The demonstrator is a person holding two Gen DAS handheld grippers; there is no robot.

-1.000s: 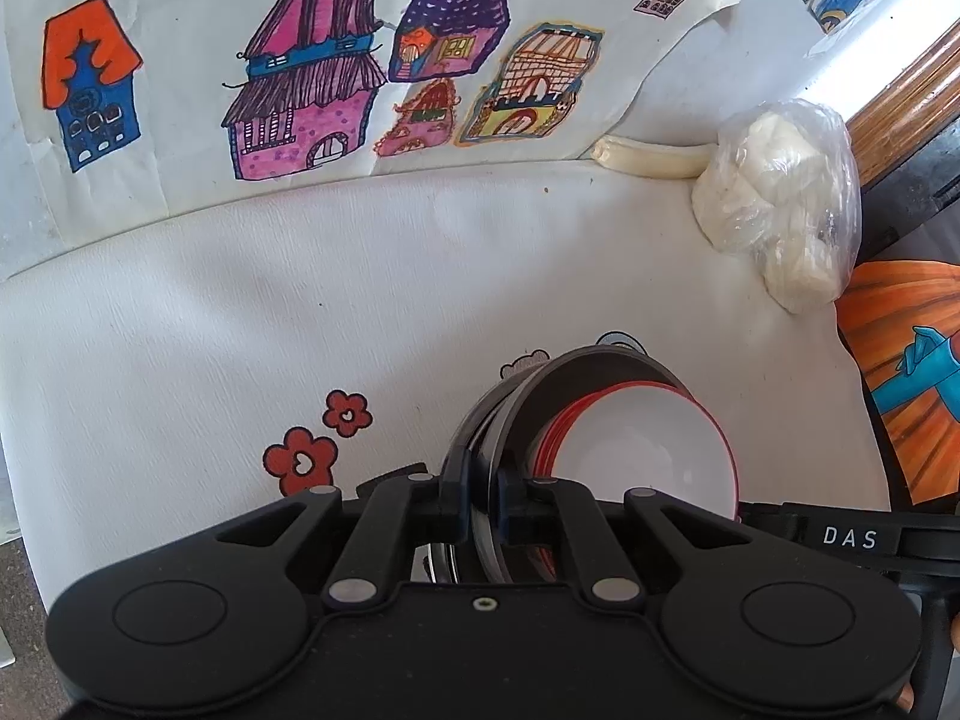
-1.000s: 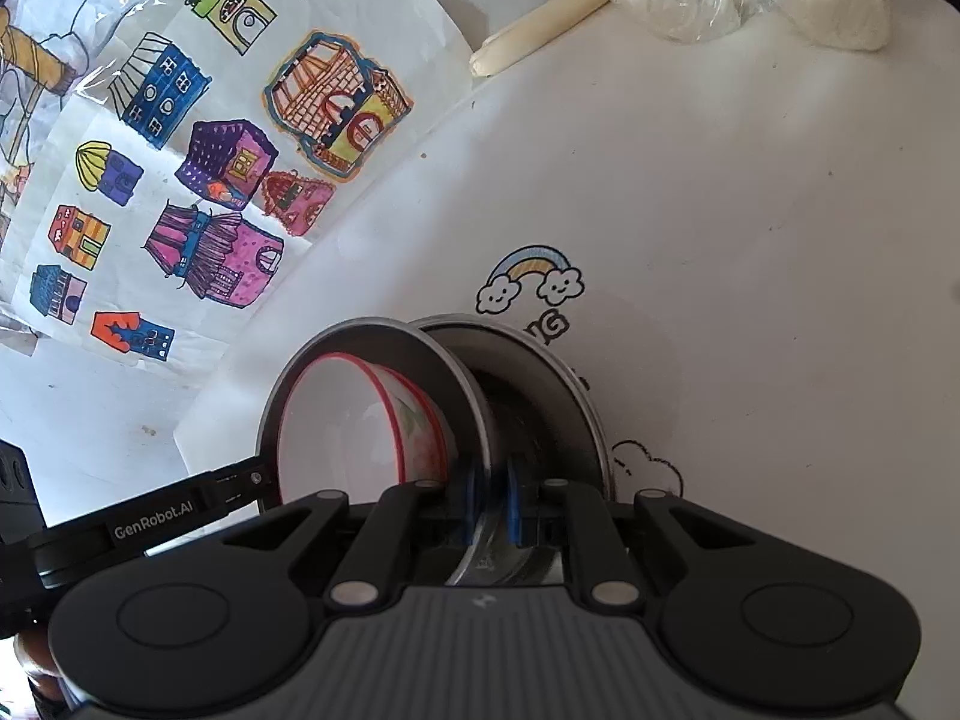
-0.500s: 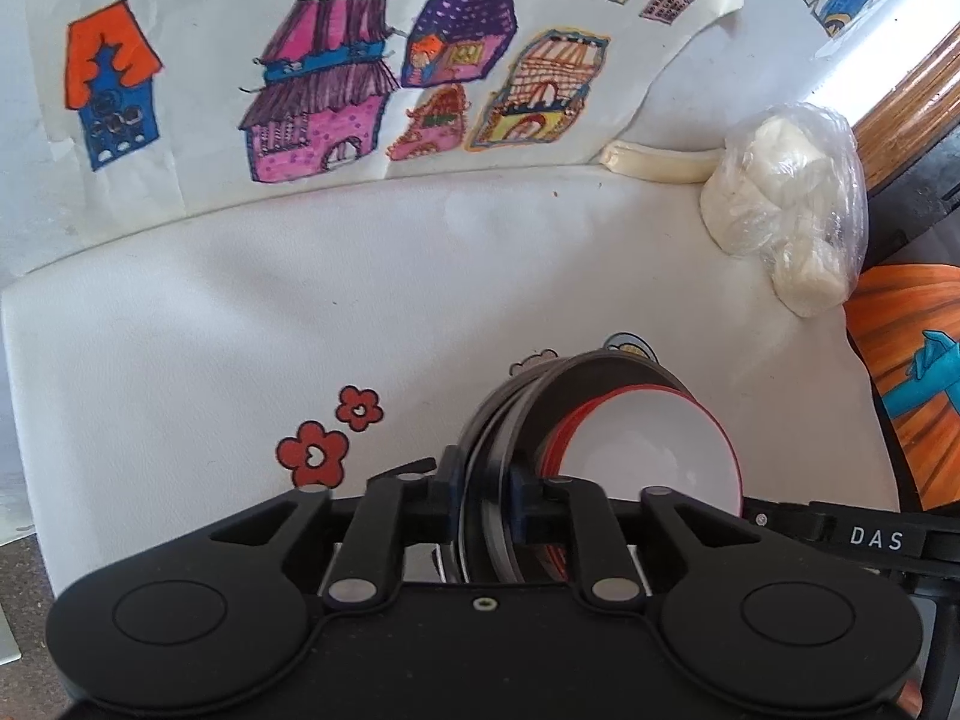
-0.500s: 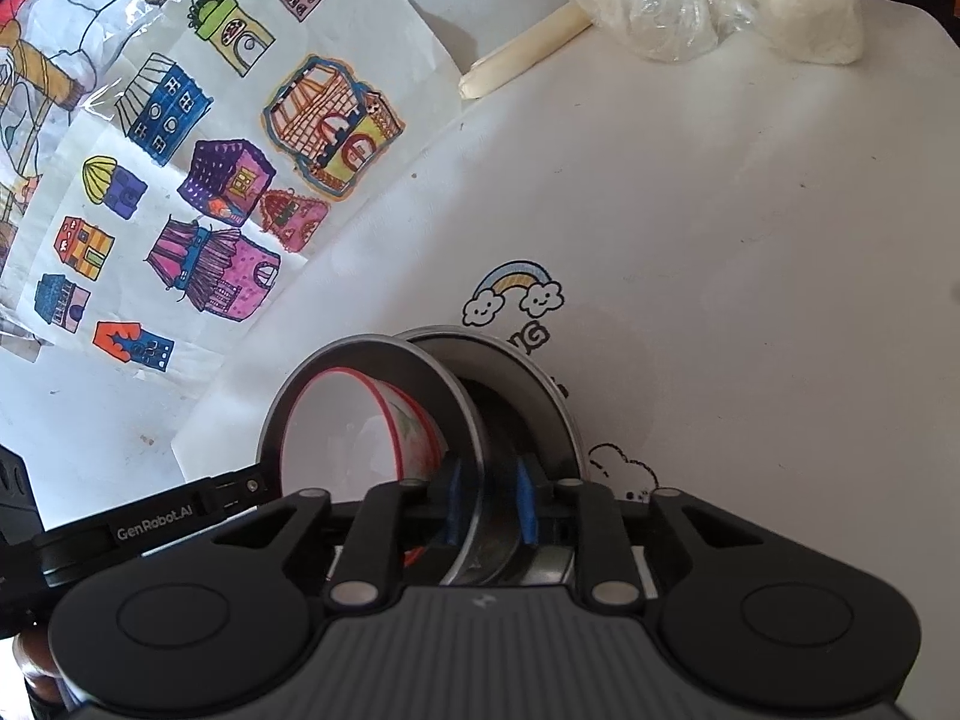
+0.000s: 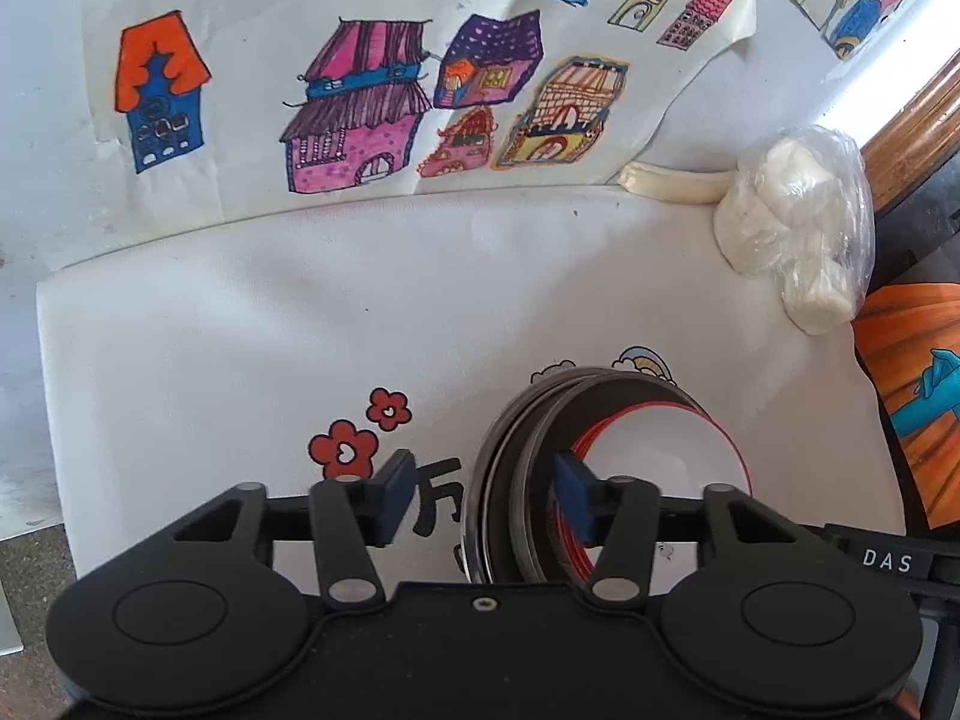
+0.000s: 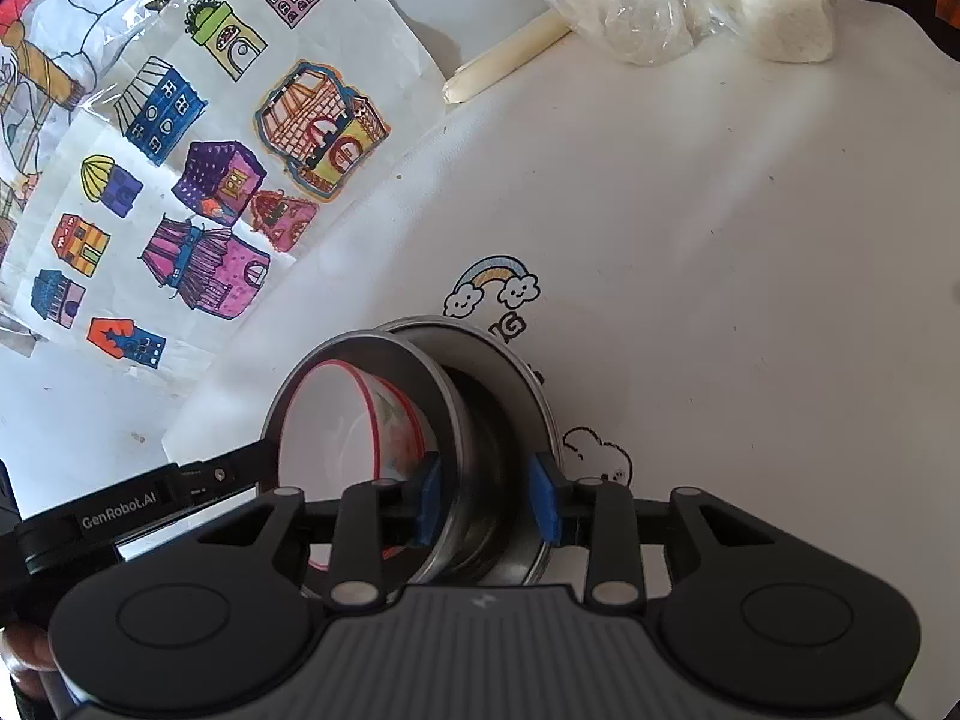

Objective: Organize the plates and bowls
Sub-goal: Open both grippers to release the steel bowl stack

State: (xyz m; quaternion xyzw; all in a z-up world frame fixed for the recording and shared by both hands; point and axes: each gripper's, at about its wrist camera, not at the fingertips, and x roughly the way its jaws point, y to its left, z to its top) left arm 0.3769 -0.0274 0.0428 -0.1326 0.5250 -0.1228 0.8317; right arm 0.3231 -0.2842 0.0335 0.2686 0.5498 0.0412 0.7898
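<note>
A nested stack of steel dishes with a white red-rimmed bowl inside rests on the white printed mat. My left gripper is open, its jaws standing wide on either side of the stack's near rim. In the right wrist view the steel dishes and the white bowl show from the opposite side. My right gripper is open, its blue pads straddling the steel rims without pressing them.
A plastic bag of white lumps lies at the mat's far right, with a pale rolled stick beside it. Sheets with coloured house drawings cover the table behind. An orange picture lies at the right edge.
Both grippers were shut on the steel dish rims and have opened, letting go. The stack has settled on the mat.
</note>
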